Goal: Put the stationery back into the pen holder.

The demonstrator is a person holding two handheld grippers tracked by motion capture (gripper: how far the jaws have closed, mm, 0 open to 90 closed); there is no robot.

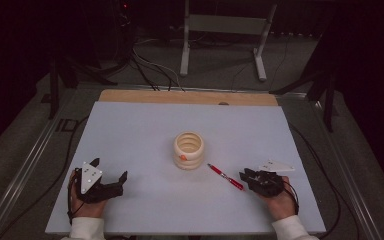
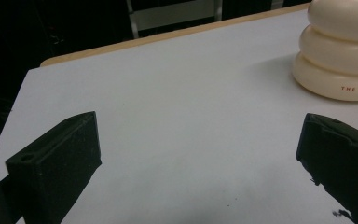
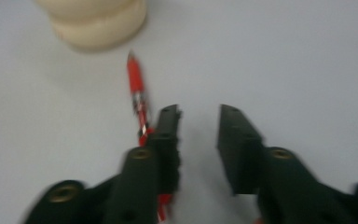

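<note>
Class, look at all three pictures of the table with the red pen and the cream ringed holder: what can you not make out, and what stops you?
- Red pen: in the right gripper view its near end is hidden behind the right gripper's jaw.
- Holder: in the left gripper view the picture's edge cuts off its top and its printed words.
- Orange mark on the holder: too small in the high view to identify.
- Holder's inside: too dim to tell whether anything is in it.

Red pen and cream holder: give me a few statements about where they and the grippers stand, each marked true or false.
1. The red pen lies flat on the table. True.
2. The pen stands inside the cream ribbed holder. False: it lies beside it.
3. The left gripper has its jaws wide apart with nothing between them. True.
4. The right gripper clamps the pen. False: the pen lies outside its parted jaws.
</note>
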